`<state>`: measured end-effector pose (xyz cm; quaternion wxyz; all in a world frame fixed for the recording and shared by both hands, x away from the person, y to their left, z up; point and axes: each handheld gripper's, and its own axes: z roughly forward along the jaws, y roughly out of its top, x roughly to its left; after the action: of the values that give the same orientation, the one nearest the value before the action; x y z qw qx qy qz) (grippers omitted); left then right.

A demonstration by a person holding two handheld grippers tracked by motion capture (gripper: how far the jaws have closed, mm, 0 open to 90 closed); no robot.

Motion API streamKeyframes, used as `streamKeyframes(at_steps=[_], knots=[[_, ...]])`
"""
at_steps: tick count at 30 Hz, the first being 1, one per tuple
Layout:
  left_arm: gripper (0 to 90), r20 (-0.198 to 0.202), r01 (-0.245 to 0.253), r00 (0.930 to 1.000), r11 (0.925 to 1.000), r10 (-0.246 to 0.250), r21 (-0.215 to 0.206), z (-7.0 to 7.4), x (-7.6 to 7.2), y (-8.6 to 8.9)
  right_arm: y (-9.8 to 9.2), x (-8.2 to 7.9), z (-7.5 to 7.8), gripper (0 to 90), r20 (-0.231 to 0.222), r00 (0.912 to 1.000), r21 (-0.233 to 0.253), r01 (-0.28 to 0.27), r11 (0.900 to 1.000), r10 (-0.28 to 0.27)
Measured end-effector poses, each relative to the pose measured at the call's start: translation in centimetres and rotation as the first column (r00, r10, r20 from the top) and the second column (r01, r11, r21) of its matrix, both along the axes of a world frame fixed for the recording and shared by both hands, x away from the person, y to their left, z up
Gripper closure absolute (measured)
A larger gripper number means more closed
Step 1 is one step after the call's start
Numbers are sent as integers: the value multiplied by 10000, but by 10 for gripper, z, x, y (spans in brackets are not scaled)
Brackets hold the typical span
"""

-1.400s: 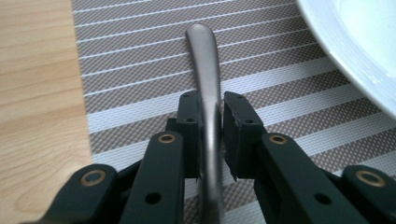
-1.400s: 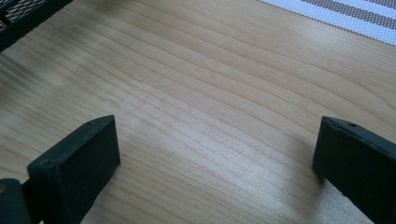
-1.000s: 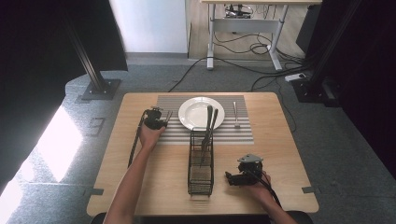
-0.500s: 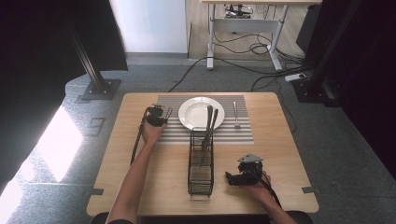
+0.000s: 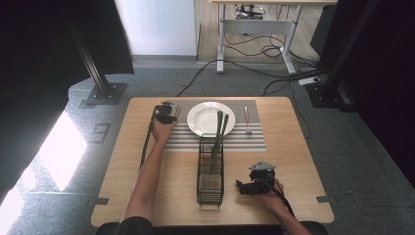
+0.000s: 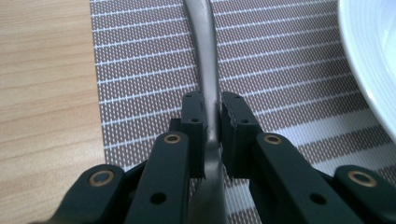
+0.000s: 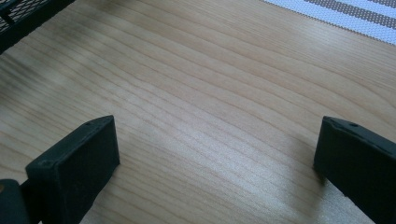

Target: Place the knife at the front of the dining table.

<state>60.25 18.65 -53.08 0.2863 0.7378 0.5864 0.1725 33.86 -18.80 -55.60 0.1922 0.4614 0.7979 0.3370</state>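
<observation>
My left gripper is shut on the grey metal handle of a utensil that lies along the striped placemat, just left of the white plate. From above, that left gripper sits at the mat's left end beside the plate. My right gripper stands open over bare wood with nothing between its fingers. In the high view the right gripper rests near the front right of the table, next to the black wire basket.
Two dark utensils stand tilted in the basket, leaning toward the plate. A small utensil lies on the placemat right of the plate. The basket's corner is at the right gripper view's top left.
The left hand and its gripper have shifted a little toward the table's far edge beside the plate. The right gripper has stayed where it was.
</observation>
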Motion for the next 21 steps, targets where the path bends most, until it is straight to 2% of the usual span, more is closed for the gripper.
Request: streamKeyframes(at_steps=[2,6,9,17,21], knots=[[795,29,41,10000,10000,-41,-38,0,0,1,0,0,0,0,-2,10000,1,0,10000,0],[651,353,107,9993,9996,-99,-245,4,-9,5,0,0,0,0,0,10000,-2,-5,10000,5],[571,249,361,9991,9988,-353,-333,8,-21,10,0,0,0,0,4,10000,-2,-28,10000,28],[553,340,427,9986,9971,-406,-622,5,-63,29,0,0,0,0,10,10000,-9,-57,10000,57],[554,191,649,9978,9946,-635,-805,1,-79,31,0,0,0,0,6,10000,-7,-53,10000,53]])
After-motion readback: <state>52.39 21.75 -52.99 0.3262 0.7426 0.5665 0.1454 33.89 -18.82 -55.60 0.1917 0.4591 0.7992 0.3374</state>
